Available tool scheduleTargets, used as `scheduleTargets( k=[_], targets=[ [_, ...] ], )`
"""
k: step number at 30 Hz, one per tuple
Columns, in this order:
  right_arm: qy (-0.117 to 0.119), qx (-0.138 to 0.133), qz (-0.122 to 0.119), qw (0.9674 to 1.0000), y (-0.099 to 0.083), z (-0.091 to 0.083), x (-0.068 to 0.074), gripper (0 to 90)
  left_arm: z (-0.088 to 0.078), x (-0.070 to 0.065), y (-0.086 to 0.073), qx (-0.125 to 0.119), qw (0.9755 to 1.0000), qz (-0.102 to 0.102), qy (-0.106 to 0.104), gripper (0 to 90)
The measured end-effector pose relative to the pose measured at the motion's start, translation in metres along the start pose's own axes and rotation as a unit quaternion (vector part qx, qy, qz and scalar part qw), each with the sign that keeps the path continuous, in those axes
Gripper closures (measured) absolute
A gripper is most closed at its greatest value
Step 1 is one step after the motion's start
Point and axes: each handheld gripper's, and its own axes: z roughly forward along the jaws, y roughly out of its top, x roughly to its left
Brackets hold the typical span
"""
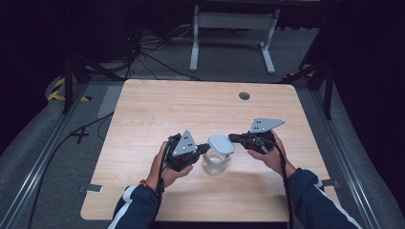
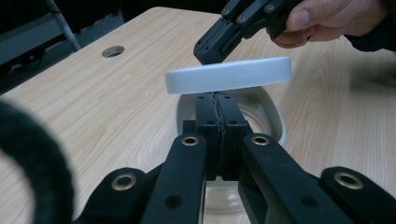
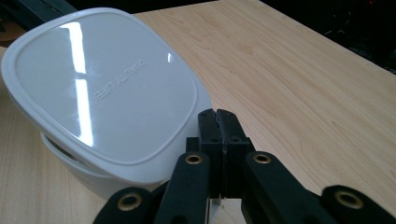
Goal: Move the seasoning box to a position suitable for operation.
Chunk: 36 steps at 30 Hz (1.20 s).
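- Nearest me in the high view, my left tongs (image 1: 203, 149) sit just left of centre, pressed together on the near rim of the container (image 1: 215, 164); in the left gripper view the jaws meet with no gap over that wall
- The container is a clear rounded tub standing on the surface (image 1: 157, 109) at lower centre of the high view, between my two hands
- My right tongs (image 1: 232, 138) come in from the right, pinching the edge of the white lid (image 1: 221, 143); in the right gripper view the jaws are closed flush beside the lid's rim
- The lid hovers tilted just above the tub's mouth, not seated
- Risk as I judge it: the lid is held by a thin edge bite, so it could pivot or slip out and drop askew onto the tub
- Second risk: the left tongs grip only one wall, so pushing the lid down off-centre could tip or slide the tub
- Third: my left jaws sit under the lid's path and may block it
- Count: one tub, one lid, two tongs, and one round hole (image 1: 244, 96) at the far edge of the surface
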Motion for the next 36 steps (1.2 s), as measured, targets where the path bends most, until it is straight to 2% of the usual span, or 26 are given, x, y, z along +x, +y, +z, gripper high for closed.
scheduleTargets(
  k=[3, 4, 5, 10, 12, 13, 16, 18, 20, 22, 26, 28, 30, 36],
  targets=[
    [0.0, 0.0, 0.001, 1.0, 0.0, -0.001, 0.0, 90.0, 0.0, 0.0, 0.002, -0.005, 1.0, -0.003, 0.001, 89.5],
    [0.0, 0.0, 0.001, 1.0, 0.0, -0.001, 0.0, 90.0, -0.001, 0.002, 0.004, -0.003, 1.0, 0.007, 0.002, 89.5],
    [0.0, 0.001, 0.001, 1.0, 0.0, -0.001, 0.0, 90.0, -0.001, 0.002, 0.005, -0.006, 1.0, -0.001, 0.001, 89.5],
    [-0.003, 0.0, -0.002, 1.0, 0.0, -0.002, 0.0, 90.0, 0.0, 0.005, 0.012, -0.013, 0.9999, 0.002, 0.0, 89.2],
    [-0.004, -0.002, -0.001, 1.0, 0.0, -0.004, -0.001, 90.0, 0.004, 0.005, 0.014, -0.01, 0.9999, 0.002, -0.002, 89.0],
    [-0.002, -0.002, -0.002, 1.0, -0.001, -0.005, -0.001, 90.0, 0.006, 0.006, 0.016, -0.007, 0.9999, 0.007, -0.004, 88.9],
    [-0.002, 0.001, -0.003, 1.0, -0.001, -0.006, -0.001, 90.0, 0.009, 0.005, 0.018, -0.006, 0.9999, 0.002, -0.008, 88.6],
    [-0.003, 0.001, -0.004, 1.0, -0.002, -0.008, 0.0, 89.9, 0.011, 0.006, 0.022, -0.005, 0.9999, 0.01, -0.005, 88.3],
    [-0.005, 0.001, -0.005, 1.0, -0.002, -0.009, 0.0, 89.9, 0.012, 0.006, 0.023, -0.006, 0.9999, 0.003, -0.01, 88.2],
    [-0.01, 0.006, -0.007, 0.9999, -0.005, -0.014, 0.0, 89.9, 0.015, 0.007, 0.028, 0.003, 0.9999, 0.013, -0.009, 87.8],
    [-0.018, 0.009, -0.01, 0.9997, -0.008, -0.021, 0.001, 89.7, 0.019, 0.008, 0.033, 0.005, 0.9998, 0.017, -0.013, 87.4],
    [-0.027, 0.011, -0.008, 0.9995, -0.013, -0.032, 0.001, 89.6, 0.022, 0.01, 0.039, 0.009, 0.9994, 0.029, -0.013, 86.4],
    [-0.03, 0.012, -0.009, 0.9994, -0.015, -0.036, 0.001, 89.6, 0.023, 0.011, 0.04, 0.008, 0.9993, 0.032, -0.014, 86.4],
    [-0.055, 0.023, -0.004, 0.9982, -0.03, -0.065, 0.001, 89.5, 0.034, 0.013, 0.047, 0.01, 0.9989, 0.036, -0.03, 86.2]
  ],
)
